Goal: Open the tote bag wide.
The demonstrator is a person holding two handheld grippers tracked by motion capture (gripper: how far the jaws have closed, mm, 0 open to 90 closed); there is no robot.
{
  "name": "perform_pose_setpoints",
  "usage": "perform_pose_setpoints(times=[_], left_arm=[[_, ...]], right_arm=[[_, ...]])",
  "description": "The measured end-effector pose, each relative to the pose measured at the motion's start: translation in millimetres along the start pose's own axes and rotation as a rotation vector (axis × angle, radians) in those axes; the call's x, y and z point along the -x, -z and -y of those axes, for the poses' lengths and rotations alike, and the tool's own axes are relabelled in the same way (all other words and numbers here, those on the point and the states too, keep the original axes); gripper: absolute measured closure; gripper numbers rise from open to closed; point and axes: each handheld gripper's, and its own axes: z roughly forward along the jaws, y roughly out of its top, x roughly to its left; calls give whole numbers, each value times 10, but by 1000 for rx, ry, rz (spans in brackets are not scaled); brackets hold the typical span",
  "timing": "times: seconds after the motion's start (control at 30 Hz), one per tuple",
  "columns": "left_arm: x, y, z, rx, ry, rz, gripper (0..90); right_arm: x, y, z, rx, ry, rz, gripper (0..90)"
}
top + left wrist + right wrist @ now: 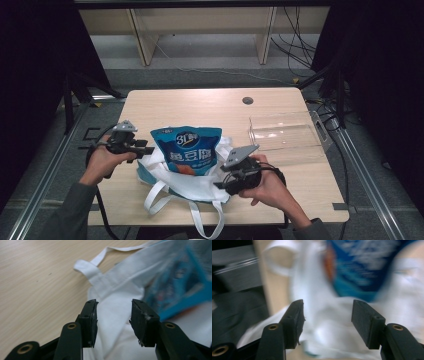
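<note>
A white cloth tote bag (195, 182) lies crumpled near the front edge of the pale wooden bench (210, 107), its 2 long handles trailing toward the person, and a blue foil snack packet (187, 150) sits upright in its mouth, the top half standing clear of the fabric. The left gripper (144, 149) is held level just beside the bag's left edge, its jaws pointing at the cloth. In the left gripper view the 2 black jaws stand apart with white fabric (113, 315) showing in the gap between them, but the pads are not pressing on it; one handle loop (86, 268) lies ahead on the bench and the blue packet (175, 287) is off to the right, blurred. The right gripper (222, 187) sits at the bag's right side, low against the cloth. In the right gripper view its jaws are also apart, white cloth (329, 327) lying between and beyond them, the packet (364, 267) above, all smeared by motion. A clear plastic tray (285, 135) rests well apart on the right of the bench.
</note>
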Motion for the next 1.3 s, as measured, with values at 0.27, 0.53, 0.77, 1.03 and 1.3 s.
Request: perform_pose_setpoints(times=[0.27, 0.53, 0.77, 1.03, 1.3], left_arm=[[250, -87, 231, -42, -78, 85, 766], [349, -401, 376, -201, -187, 126, 893], [327, -534, 461, -236, -186, 135, 894], [379, -692, 497, -282, -203, 115, 895], [373, -715, 504, -259, -168, 118, 894]], right_arm=[[335, -229, -22, -51, -35, 187, 611], [719, -573, -10, -35, -87, 291, 886], [893, -815, 187, -38, -245, 265, 884], [880, -977, 254, -69, -262, 261, 884], [913, -980, 258, -45, -286, 258, 872]])
